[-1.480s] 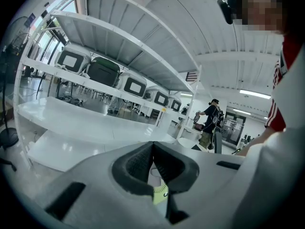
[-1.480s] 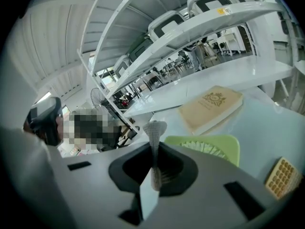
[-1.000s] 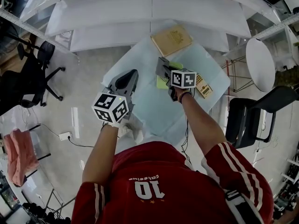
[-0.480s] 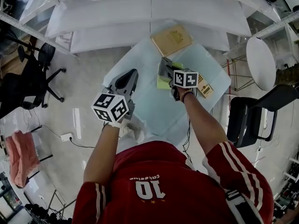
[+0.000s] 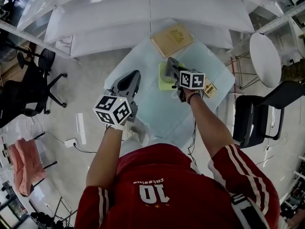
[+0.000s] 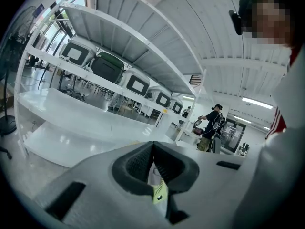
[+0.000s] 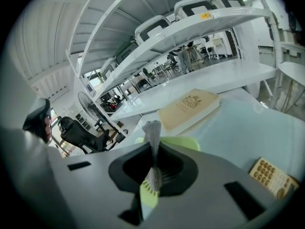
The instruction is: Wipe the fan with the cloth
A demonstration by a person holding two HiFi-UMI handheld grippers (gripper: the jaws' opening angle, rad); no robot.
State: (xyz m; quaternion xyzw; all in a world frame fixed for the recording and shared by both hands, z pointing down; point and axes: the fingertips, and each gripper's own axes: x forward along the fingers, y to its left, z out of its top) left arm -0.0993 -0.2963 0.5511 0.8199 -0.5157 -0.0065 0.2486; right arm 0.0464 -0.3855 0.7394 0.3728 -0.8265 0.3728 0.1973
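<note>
A small green fan [image 5: 165,77] lies flat on the pale glass table [image 5: 155,109]. My right gripper [image 5: 171,65] hovers over the fan's right side, shut on a thin strip of grey cloth [image 7: 152,130] that sticks up from between the jaws. In the right gripper view [image 7: 155,146] only a green edge of the fan [image 7: 189,142] shows past the jaws. My left gripper [image 5: 133,78] is held above the table's left edge, apart from the fan. Its jaws [image 6: 152,149] are shut with nothing in them, pointing toward the white shelves.
A tan book [image 5: 174,38] lies at the table's far end, and a calculator [image 5: 208,89] at its right edge. White shelving [image 5: 152,13] stands behind. A black chair [image 5: 257,118] and a round white table [image 5: 264,58] are at the right, an office chair [image 5: 33,80] at the left.
My right gripper has shifted a little to the right with the cloth, and more of the green fan now shows beside it. The left gripper has hardly moved.
</note>
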